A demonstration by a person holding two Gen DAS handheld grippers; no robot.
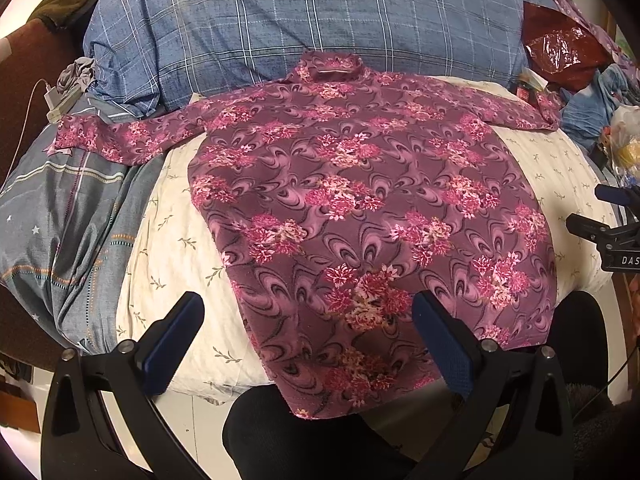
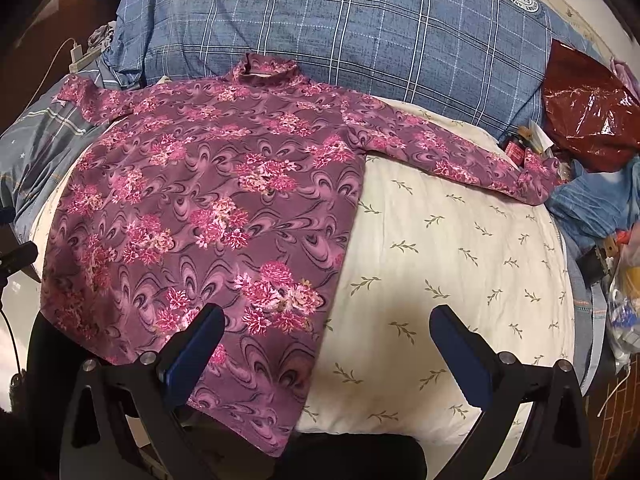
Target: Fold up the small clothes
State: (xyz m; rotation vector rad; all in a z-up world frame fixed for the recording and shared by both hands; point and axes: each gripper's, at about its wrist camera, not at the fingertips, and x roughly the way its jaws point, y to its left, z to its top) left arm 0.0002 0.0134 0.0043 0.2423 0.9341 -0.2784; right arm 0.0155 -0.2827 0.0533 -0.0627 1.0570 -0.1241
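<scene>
Fingers [image 1: 440, 344] of both grippers spread, holding nothing.

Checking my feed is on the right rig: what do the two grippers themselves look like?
Both match: the left gripper and right gripper have black angular frames with silver bolts and two fingers faced with dark blue textured pads. White lettering reading "DAS" shows on the right gripper's body in the left view.

Cream leaf-print bed [image 2: 460, 240] (blue plaid duvet [image 2: 360, 32] behind), pale floor.

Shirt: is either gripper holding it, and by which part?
Nothing is held. The left gripper and right gripper hover open above the shirt.
</scene>
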